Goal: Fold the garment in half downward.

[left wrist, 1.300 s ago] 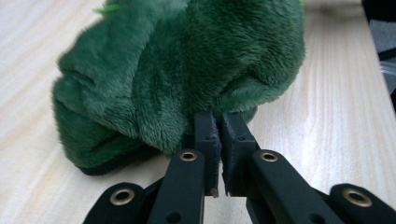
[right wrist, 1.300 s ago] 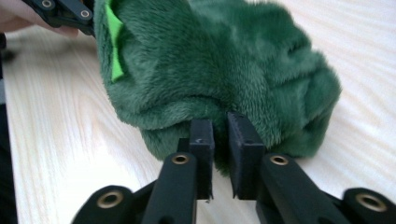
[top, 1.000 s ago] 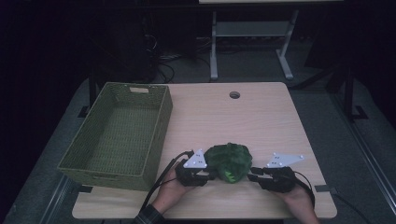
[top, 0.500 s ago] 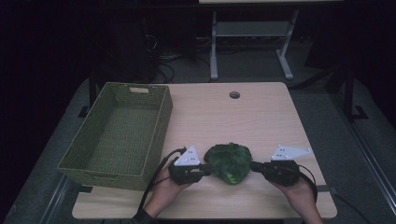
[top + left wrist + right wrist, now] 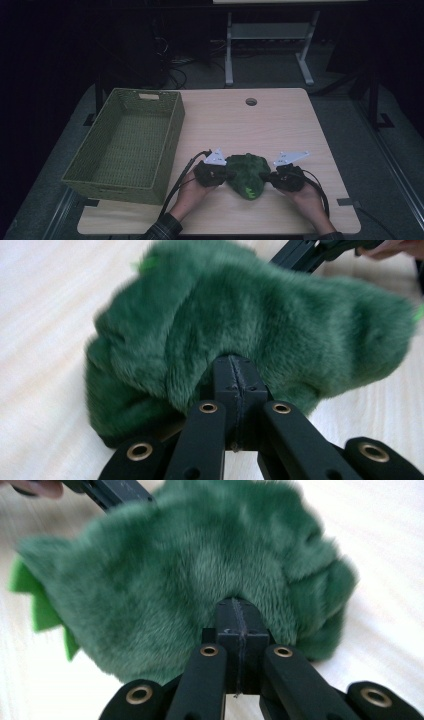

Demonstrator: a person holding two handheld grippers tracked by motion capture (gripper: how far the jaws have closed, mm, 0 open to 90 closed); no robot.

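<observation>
"Any words or numbers you can read from where you are?"

"None. My jaws carry no lettering, and the green plush toy [image 5: 247, 173] between them has no tag I can make out."

"The basket [image 5: 131, 141]?"

"A pale patch at its far rim, too small to read."

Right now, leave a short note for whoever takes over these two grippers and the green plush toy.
Left gripper: shut on the green plush toy, pinching its fur from one side.
Right gripper: shut on the opposite side of the toy.
The toy sits on the wooden table near the front edge, between both hands.
The green woven basket stands empty at the table's left.
Done: both grips taken. Left, probably: lift the toy and carry it to the basket.
</observation>
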